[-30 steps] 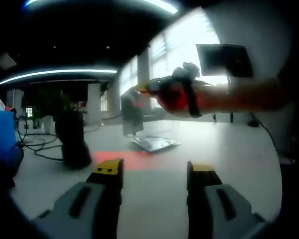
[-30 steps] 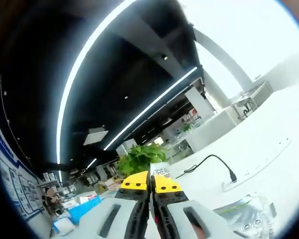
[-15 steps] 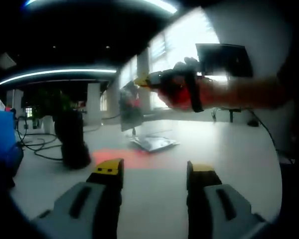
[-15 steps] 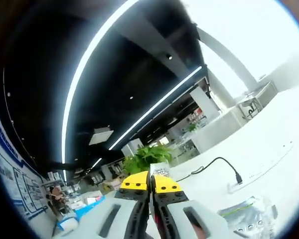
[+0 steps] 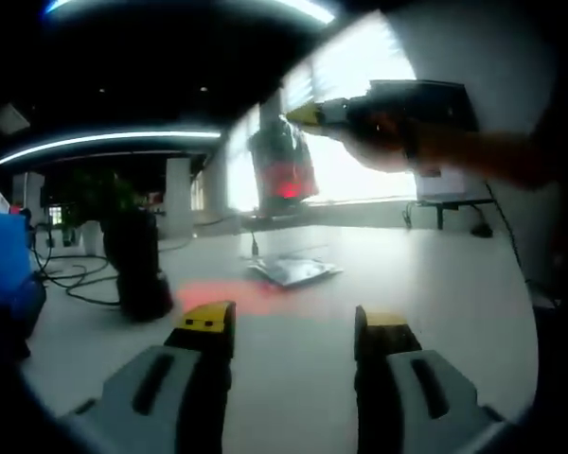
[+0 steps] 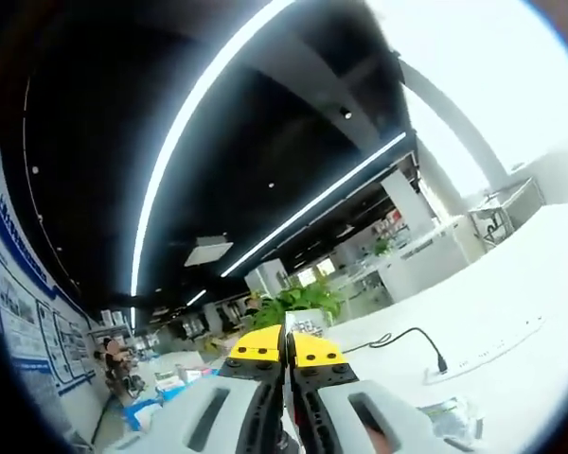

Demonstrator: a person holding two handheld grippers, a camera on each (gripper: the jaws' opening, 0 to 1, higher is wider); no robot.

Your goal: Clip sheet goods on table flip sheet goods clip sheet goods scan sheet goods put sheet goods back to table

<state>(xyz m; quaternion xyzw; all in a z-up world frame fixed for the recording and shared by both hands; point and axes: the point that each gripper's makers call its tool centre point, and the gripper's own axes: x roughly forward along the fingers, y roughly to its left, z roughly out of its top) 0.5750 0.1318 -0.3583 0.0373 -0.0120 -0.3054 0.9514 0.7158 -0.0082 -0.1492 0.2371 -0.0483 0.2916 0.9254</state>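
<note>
My right gripper [image 6: 285,342] is shut on the top edge of a clear sheet packet [image 6: 307,325], of which a thin white strip shows above the tips. In the left gripper view the same right gripper [image 5: 308,115] comes in from the upper right. The sheet packet [image 5: 284,165] hangs from it above the table with a red glow on its face. A black scanner [image 5: 138,267] stands at the left and throws a red patch [image 5: 241,298] on the white table [image 5: 435,284]. My left gripper [image 5: 292,322] is low over the table, open, with nothing between its fingers.
Another shiny packet [image 5: 293,272] lies flat mid-table, and more packets [image 6: 450,416] lie near a power strip [image 6: 483,355] with a black cable [image 6: 407,336]. A blue object [image 5: 5,274] sits at the left edge. Cables trail behind the scanner. A plant [image 6: 293,298] stands beyond.
The right gripper has lifted the packet higher and to the right in the left gripper view, and a red glow now shows on it. The left gripper has stayed still.
</note>
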